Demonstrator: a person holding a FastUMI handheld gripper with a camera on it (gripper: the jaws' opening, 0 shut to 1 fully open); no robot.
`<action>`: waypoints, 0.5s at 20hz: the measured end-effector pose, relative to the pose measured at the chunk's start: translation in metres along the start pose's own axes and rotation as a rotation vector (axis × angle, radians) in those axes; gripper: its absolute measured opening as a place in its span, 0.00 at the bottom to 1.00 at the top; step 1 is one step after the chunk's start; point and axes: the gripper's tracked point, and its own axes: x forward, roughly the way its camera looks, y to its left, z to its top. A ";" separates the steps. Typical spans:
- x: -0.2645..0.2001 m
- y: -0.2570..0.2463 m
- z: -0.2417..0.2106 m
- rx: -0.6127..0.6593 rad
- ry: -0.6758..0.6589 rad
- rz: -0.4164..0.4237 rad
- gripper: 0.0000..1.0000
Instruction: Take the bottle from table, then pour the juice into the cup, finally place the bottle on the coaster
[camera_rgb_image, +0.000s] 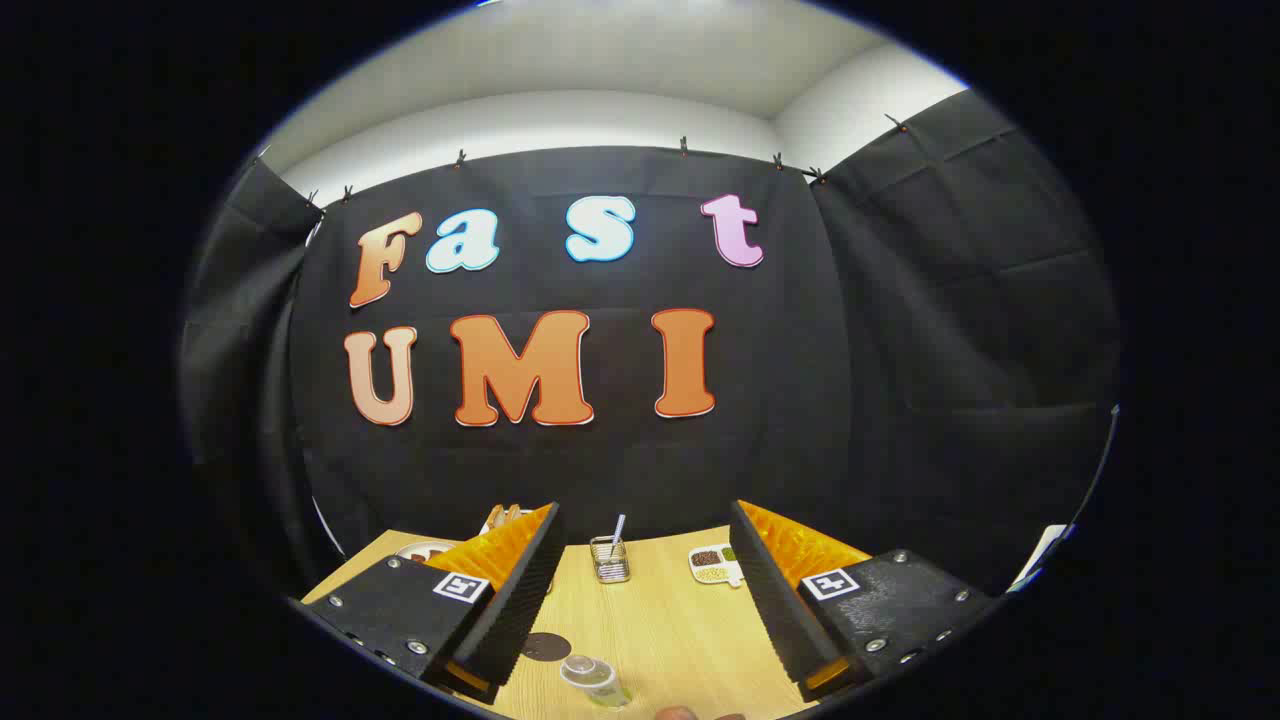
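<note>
The hand-held gripper (640, 590) hung above the near end of the wooden worktop (660, 630) with its two ribbed black fingers (520, 590) spread wide apart and nothing between them. Low in the gap, closer to the left finger, stood a clear plastic cup (592, 678) with a little pale liquid in it. Just beside it, nearer the left finger's tip, lay a dark round coaster (546, 646), flat on the wood and apart from the cup. Right at the nearest edge, a small reddish-brown rounded top (678, 713) showed, possibly the bottle's cap, though too little of it could be seen to tell.

Farther off, beyond the fingers, a small wire holder (609, 560) with a straw-like stick stood near the worktop's back edge, and a white divided dish (715, 565) of grains lay to its right, close to the right finger. A plate (425, 550) peeked out behind the left finger. The stretch of wood between the cup and the wire holder lay open, and the black cloth wall rose just behind the back edge.
</note>
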 end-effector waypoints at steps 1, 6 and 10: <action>0.001 0.000 -0.002 -0.006 0.008 -0.001 0.98; 0.003 0.005 -0.012 -0.029 0.033 -0.002 0.98; 0.006 0.006 -0.006 -0.049 0.034 -0.007 0.98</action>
